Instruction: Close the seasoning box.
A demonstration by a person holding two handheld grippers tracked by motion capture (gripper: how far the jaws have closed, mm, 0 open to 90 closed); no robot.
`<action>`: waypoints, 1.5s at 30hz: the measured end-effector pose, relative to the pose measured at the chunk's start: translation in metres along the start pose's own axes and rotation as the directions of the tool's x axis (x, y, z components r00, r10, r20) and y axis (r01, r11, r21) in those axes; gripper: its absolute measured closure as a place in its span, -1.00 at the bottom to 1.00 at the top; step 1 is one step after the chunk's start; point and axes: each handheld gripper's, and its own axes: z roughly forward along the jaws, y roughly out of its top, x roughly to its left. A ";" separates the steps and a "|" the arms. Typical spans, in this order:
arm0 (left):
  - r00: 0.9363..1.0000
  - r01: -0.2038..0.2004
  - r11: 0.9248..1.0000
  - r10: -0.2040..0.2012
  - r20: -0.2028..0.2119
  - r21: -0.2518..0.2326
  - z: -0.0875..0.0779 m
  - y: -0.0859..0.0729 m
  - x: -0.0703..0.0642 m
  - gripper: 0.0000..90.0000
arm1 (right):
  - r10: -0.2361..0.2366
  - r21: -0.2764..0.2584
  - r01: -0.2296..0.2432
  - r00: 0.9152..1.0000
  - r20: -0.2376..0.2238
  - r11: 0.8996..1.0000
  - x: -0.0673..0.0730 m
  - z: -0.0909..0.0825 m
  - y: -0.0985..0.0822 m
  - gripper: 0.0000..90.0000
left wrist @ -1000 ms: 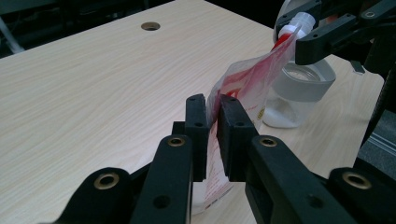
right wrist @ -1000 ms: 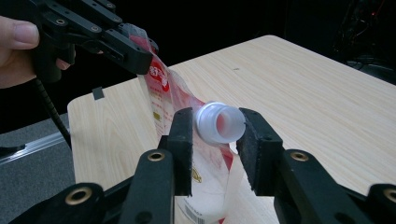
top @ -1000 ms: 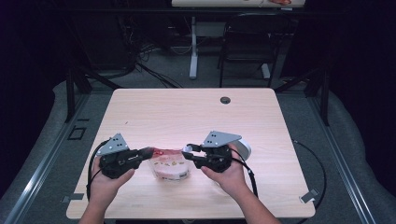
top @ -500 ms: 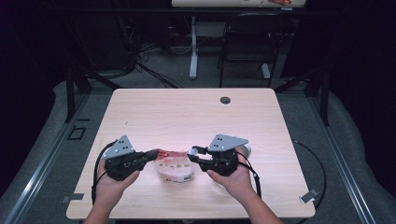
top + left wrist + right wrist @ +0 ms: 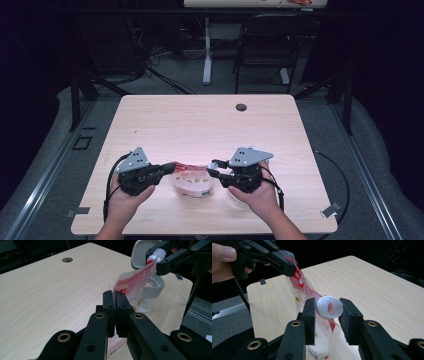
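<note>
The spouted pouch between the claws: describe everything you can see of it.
The pouch is a soft clear plastic bag printed red and white, with a white round spout, open-ended. It hangs stretched between the two claws above the table. The left claw is shut on one edge; the right claw grips the spout. Behind it sits a white flip-lid container; whether they touch is unclear.

Pale wood-grain surface (image 5: 200, 125), with a round cable hole (image 5: 241, 107) near its far edge; stood on grey floor (image 5: 60, 165). Carried a white lidded container (image 5: 150, 287) near the front edge, lid hinged open.
</note>
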 end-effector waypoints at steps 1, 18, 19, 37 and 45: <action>1.000 0.001 1.000 -0.001 0.002 0.000 0.000 0.000 0.000 0.97 | -0.001 0.002 0.001 1.000 -0.001 1.000 0.000 -0.001 0.000 0.50; 1.000 0.008 1.000 -0.008 0.018 -0.008 -0.001 0.000 0.003 0.88 | -0.022 0.084 0.022 1.000 0.000 0.996 -0.003 0.000 0.009 0.31; 1.000 0.011 1.000 -0.011 0.018 -0.007 -0.001 0.000 0.003 0.86 | -0.021 0.083 0.021 1.000 0.001 0.996 -0.003 0.000 0.011 0.31; 1.000 0.024 1.000 -0.024 0.019 -0.008 -0.007 -0.002 0.009 0.64 | -0.100 0.138 0.102 0.995 -0.020 0.985 0.005 0.008 0.041 0.37; 0.999 0.031 1.000 -0.031 0.009 -0.004 -0.009 -0.007 0.010 0.55 | -0.135 0.165 0.140 0.990 -0.040 0.976 0.010 0.020 0.050 0.38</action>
